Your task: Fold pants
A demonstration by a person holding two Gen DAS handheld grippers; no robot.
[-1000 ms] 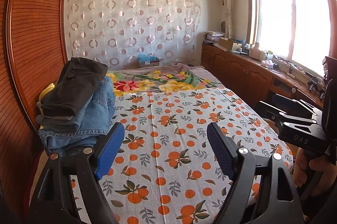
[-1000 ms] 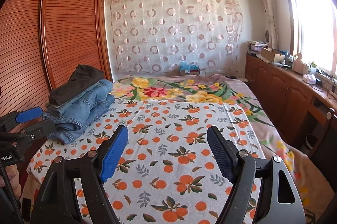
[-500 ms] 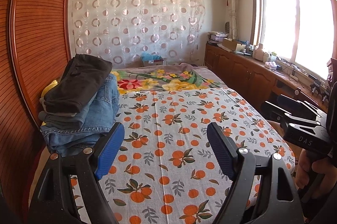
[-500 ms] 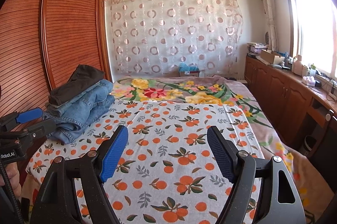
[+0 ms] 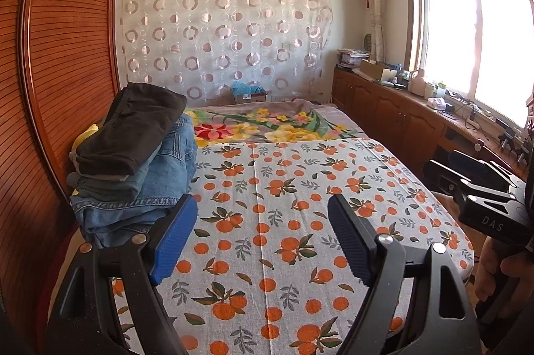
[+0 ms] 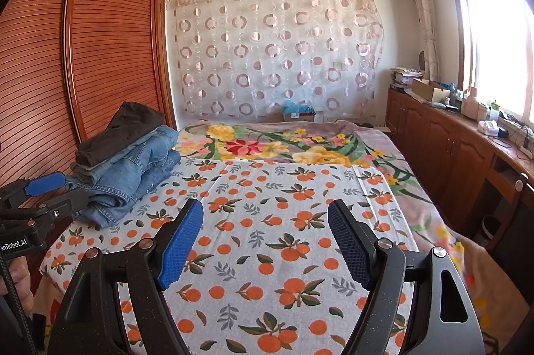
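Observation:
A stack of folded pants (image 5: 133,161) lies at the bed's left edge against the wardrobe: dark pants (image 5: 137,128) on top, blue jeans (image 5: 160,185) beneath. The right wrist view has the same stack (image 6: 123,161) left of centre. My left gripper (image 5: 263,221) is open above the orange-print sheet (image 5: 283,221), just right of the stack, with nothing between its blue pads. My right gripper (image 6: 265,223) is open too, over the sheet (image 6: 283,221), further right and empty. Each view catches the other gripper at its edge, held by a hand.
A wooden slatted wardrobe (image 5: 50,88) runs along the left of the bed. A floral blanket (image 5: 267,124) covers the far half. Low wooden cabinets (image 6: 450,148) with clutter stand under the window at the right. A cardboard box (image 6: 298,114) sits beyond the bed by the curtain.
The left wrist view has shifted slightly, with the stack now a little further right in the picture. Both grippers stay open and in place.

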